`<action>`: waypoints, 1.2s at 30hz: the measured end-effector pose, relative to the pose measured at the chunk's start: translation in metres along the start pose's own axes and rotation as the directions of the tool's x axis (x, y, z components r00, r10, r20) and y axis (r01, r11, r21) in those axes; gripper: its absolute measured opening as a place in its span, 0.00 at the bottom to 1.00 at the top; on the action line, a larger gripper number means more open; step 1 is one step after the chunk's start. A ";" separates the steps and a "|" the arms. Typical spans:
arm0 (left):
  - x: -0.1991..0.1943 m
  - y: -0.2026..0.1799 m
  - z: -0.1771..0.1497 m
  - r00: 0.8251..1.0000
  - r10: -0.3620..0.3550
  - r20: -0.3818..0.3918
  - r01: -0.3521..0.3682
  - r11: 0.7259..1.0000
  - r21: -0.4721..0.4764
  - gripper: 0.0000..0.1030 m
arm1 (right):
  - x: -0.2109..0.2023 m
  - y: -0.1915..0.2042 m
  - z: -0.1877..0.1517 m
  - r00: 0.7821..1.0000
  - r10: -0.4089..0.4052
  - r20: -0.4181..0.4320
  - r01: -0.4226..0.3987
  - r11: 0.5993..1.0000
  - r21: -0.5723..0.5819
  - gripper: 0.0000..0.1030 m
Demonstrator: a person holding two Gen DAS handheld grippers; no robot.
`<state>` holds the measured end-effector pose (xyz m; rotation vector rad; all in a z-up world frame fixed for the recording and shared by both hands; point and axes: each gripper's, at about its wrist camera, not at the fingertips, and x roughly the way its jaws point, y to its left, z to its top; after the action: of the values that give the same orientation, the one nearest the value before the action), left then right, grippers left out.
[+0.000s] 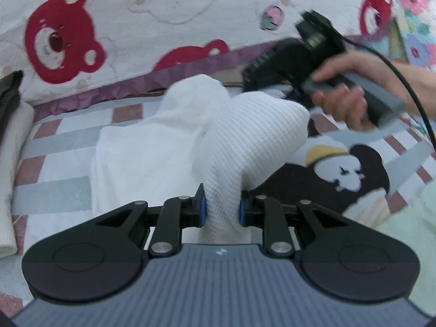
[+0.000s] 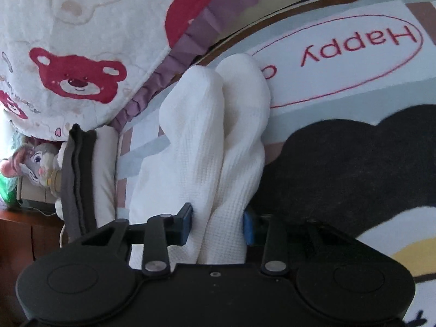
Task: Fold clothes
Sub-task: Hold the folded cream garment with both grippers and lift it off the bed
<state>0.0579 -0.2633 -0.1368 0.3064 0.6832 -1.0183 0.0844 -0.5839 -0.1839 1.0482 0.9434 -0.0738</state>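
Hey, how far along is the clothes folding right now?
Done: a dark garment and a cream one lie folded at the mat's edge. In hand: the white waffle-knit garment, bunched up, with the left gripper and right gripper both shut on it. Left: laying it flat and folding it.

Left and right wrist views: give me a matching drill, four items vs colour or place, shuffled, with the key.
Items:
1. waffle-knit garment
2. bear prints on the blanket
3. ruffled trim
4. folded dark grey cloth

Descriptions:
A. purple, along the blanket edge
B. stacked at the left side of the mat
C. white, bunched between the jaws of both grippers
D. red

Pairs: 1-C, 2-D, 3-A, 4-B
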 end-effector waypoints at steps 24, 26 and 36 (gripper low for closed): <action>0.016 -0.036 -0.022 0.999 0.051 -0.005 -0.049 0.986 0.160 0.29 | 0.005 -0.024 -0.039 0.993 0.106 0.053 -0.096 0.983 -0.157 0.39; 0.020 -0.037 -0.021 0.999 0.050 -0.004 -0.048 0.984 0.173 0.31 | 0.007 -0.026 -0.036 0.993 0.112 0.048 -0.103 0.983 -0.151 0.44; 0.031 -0.030 -0.011 0.999 0.041 -0.008 -0.040 0.988 0.148 0.22 | 0.022 -0.025 -0.010 0.969 0.183 0.165 -0.179 0.983 -0.035 0.28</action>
<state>0.0385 -0.2929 -0.1632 0.4534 0.6099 -1.0311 0.0802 -0.5809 -0.2184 1.0875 0.6924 -0.0006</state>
